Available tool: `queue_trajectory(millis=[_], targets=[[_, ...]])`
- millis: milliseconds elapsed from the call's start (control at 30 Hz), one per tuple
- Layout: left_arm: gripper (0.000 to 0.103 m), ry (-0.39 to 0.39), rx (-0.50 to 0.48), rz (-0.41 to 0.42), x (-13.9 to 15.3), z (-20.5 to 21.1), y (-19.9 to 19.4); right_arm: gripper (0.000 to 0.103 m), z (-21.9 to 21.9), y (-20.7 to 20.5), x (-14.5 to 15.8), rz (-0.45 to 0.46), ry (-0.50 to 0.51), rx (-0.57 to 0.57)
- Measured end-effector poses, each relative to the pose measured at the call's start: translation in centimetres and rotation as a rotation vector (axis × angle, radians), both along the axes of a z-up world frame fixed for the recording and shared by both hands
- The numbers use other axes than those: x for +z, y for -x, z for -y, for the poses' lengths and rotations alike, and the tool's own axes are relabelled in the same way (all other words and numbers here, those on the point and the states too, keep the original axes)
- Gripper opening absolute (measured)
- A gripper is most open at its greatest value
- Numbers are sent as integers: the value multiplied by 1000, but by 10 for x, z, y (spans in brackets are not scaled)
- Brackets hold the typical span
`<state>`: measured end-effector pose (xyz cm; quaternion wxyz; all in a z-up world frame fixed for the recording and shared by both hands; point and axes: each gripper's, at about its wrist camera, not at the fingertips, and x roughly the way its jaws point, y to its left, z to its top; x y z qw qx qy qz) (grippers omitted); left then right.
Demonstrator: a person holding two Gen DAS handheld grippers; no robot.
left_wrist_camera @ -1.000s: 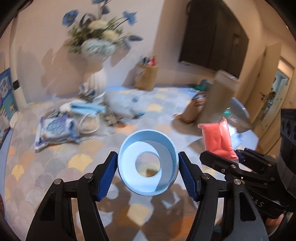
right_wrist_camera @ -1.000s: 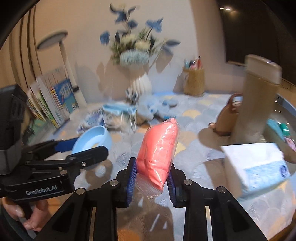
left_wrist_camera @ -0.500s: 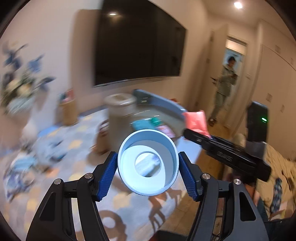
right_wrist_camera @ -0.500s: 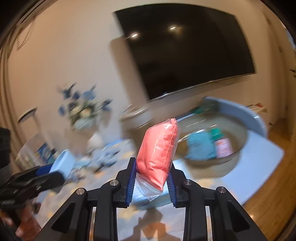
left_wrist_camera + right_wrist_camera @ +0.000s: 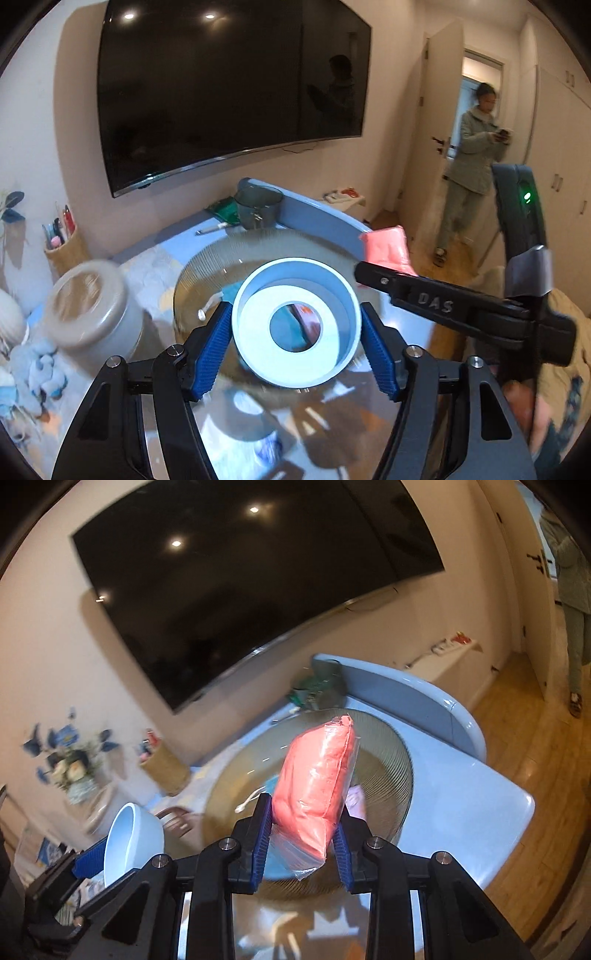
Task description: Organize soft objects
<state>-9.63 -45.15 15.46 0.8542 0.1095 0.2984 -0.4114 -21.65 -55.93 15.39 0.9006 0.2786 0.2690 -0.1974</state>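
My left gripper [image 5: 295, 347] is shut on a pale blue ring-shaped cup [image 5: 295, 321] with a hole in its base, held in front of a large ribbed glass bowl [image 5: 207, 258]. My right gripper [image 5: 301, 834] is shut on a pink bag [image 5: 317, 782] in clear plastic, held upright over the same glass bowl [image 5: 391, 746]. The bowl holds a teal item and a pink-and-white packet, partly hidden. The right gripper [image 5: 369, 269] with the pink bag [image 5: 386, 245] shows at the right of the left wrist view. The blue cup [image 5: 129, 838] shows at lower left of the right wrist view.
The bowl sits on a blue table [image 5: 461, 797] with a raised blue rim [image 5: 317, 218]. A lidded beige jar [image 5: 92, 302], a woven pen holder [image 5: 66, 251], a dark mug [image 5: 258, 210] and blue plush items [image 5: 40, 373] stand around. A person [image 5: 472, 155] stands in the doorway.
Both grippers have swung right from the cluttered flowers-and-clutter end of the table to the glass bowl, each still holding its object. The view is now steadier and closer to the bowl.
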Motion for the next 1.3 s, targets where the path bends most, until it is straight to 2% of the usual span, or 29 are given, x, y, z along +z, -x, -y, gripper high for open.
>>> queue_trajectory(millis=[67, 133, 167, 200, 267, 433, 500, 633, 733, 867, 967, 1033, 1167, 1300], targets=[[71, -4, 30, 10, -7, 12, -13, 33, 19, -13, -3, -23, -26, -3], [78, -9, 35, -28, -14, 22, -26, 52, 38, -25, -6, -29, -83, 29], [78, -10, 37, -52, -17, 23, -29, 68, 44, -26, -8, -20, -105, 43], [78, -7, 32, -68, -19, 23, -29, 73, 51, -27, -8, -6, -126, 53], [78, 10, 1, -93, -20, 20, -24, 73, 56, -23, -9, -5, -126, 45], [78, 38, -68, -80, -3, -4, 9, 73, 47, 2, -4, 29, -141, 37], [78, 60, -99, -58, 10, -29, 29, 73, 31, 15, 1, 29, -119, 52], [81, 77, -75, -11, 22, -92, 56, 73, -17, 38, 9, 10, -37, 99], [81, 66, 15, 13, 23, -153, 61, 73, -60, 49, 12, 3, 33, 152], [81, 37, 222, 75, 27, -239, 48, 73, -119, 51, 9, -4, 74, 237], [82, 57, 341, 64, 27, -300, 36, 73, -168, 41, 3, -24, 60, 355], [82, 54, 435, 46, 19, -335, 24, 73, -210, 25, 1, -64, 100, 458], [82, 0, 571, 29, -11, -380, 5, 73, -285, -7, -11, -157, 220, 590], [82, -32, 632, 7, -39, -403, -5, 73, -339, -44, -24, -192, 345, 629]])
